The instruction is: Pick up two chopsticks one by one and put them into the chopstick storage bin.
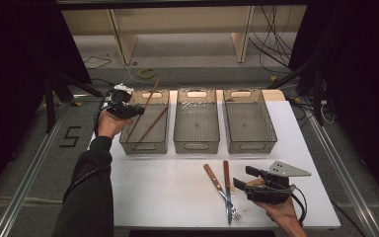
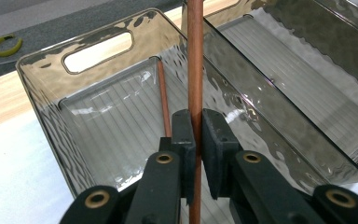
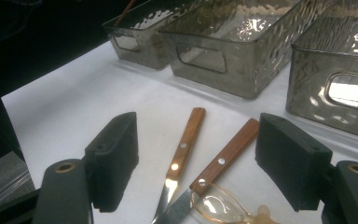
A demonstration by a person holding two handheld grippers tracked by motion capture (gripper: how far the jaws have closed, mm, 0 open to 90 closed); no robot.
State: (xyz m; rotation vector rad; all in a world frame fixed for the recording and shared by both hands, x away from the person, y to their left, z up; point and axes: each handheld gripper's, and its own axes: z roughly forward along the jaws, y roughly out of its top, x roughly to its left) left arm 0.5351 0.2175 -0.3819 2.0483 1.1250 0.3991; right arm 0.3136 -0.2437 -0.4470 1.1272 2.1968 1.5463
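My left gripper (image 2: 195, 140) clamps a brown chopstick (image 2: 195, 70) upright over the leftmost smoky bin (image 1: 128, 143), upper left of the high view; a second chopstick (image 2: 163, 100) leans inside. My right gripper (image 3: 196, 163), jaws apart, grasping nothing, rests at lower right beside a wooden-handled knife (image 1: 226, 190) and fork (image 1: 217, 185). Two more bins (image 1: 196, 145) stand on the white tabletop (image 1: 158, 187). Beyond: grey floor, cables, wooden shelving legs (image 1: 123, 42).
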